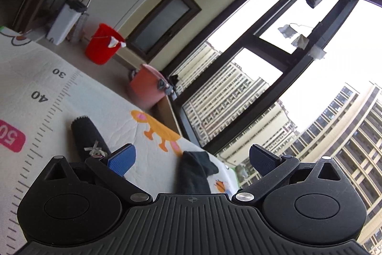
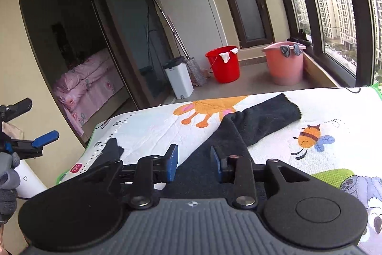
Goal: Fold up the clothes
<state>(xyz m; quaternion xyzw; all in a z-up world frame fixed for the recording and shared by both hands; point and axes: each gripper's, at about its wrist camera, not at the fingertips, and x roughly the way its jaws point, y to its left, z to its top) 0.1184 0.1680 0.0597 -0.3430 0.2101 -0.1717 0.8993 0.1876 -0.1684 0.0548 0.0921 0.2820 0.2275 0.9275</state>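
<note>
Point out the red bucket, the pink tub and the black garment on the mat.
Red bucket (image 2: 224,68): right wrist view, front of its wall.
Pink tub (image 2: 284,66): right wrist view, middle of its side.
Black garment (image 2: 265,118): right wrist view, on the sleeve stretched across the mat.

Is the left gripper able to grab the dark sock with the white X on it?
Probably yes. The left gripper is open, and the dark sock lies flat on the mat just beside its left finger, nothing covering it.
</note>
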